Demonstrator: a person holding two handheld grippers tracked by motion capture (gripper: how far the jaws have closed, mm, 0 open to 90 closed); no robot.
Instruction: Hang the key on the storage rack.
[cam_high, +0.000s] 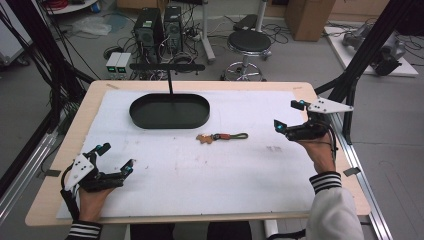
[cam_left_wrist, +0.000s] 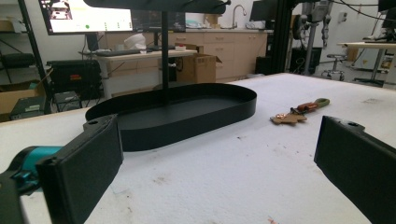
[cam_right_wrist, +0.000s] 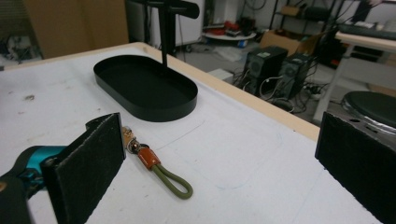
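Right claw (cam_high: 289, 116) gapes near keychain (cam_high: 222, 136), beside tray (cam_high: 169, 111).

Left gripper (cam_high: 116, 157): black body, teal accents at the jaw tips, grey three-cornered plate on top with small dark screw holes. Right gripper (cam_high: 289, 115): same build, black cable trailing toward the wrist. Jaw pads flat, matte black, rectangular. Both sleeves end in black-and-white striped cuffs; right sleeve is pale grey-white.

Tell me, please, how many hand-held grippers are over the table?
2: the left hand-held gripper at the near left corner, the right hand-held gripper at the right edge, both open and empty.
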